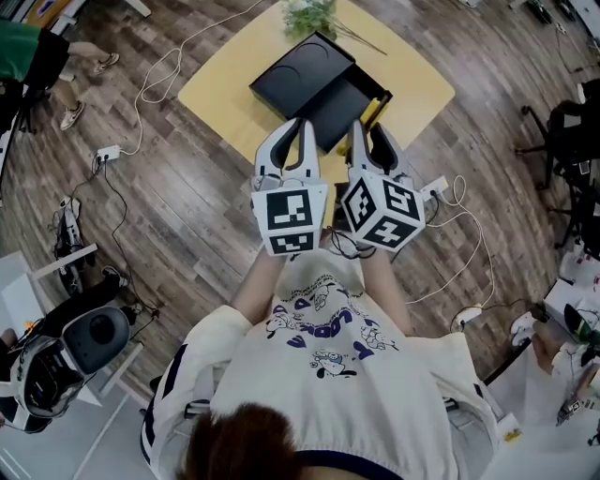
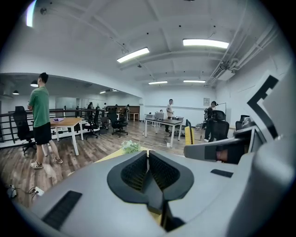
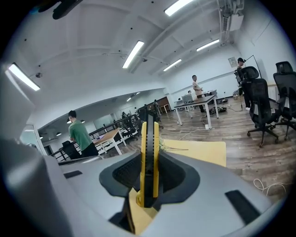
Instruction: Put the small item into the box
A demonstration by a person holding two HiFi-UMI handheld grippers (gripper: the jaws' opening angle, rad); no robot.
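A black box (image 1: 305, 80) lies open on the small yellow table (image 1: 230, 80), with its lid beside the tray. My right gripper (image 1: 370, 131) hovers over the box's near right corner. It is shut on a slim yellow-and-black item (image 3: 149, 157) that stands upright between the pads; in the head view the item (image 1: 376, 109) pokes out ahead of the fingers. My left gripper (image 1: 298, 127) is held close beside the right one, just short of the box. Its pads (image 2: 159, 173) meet with nothing between them. Both grippers point nearly level across the room.
A green plant sprig (image 1: 309, 14) lies at the table's far edge. Cables and a power strip (image 1: 108, 152) run over the wooden floor. A person in a green shirt (image 2: 40, 121) stands far left. Desks and office chairs (image 3: 263, 111) fill the room beyond.
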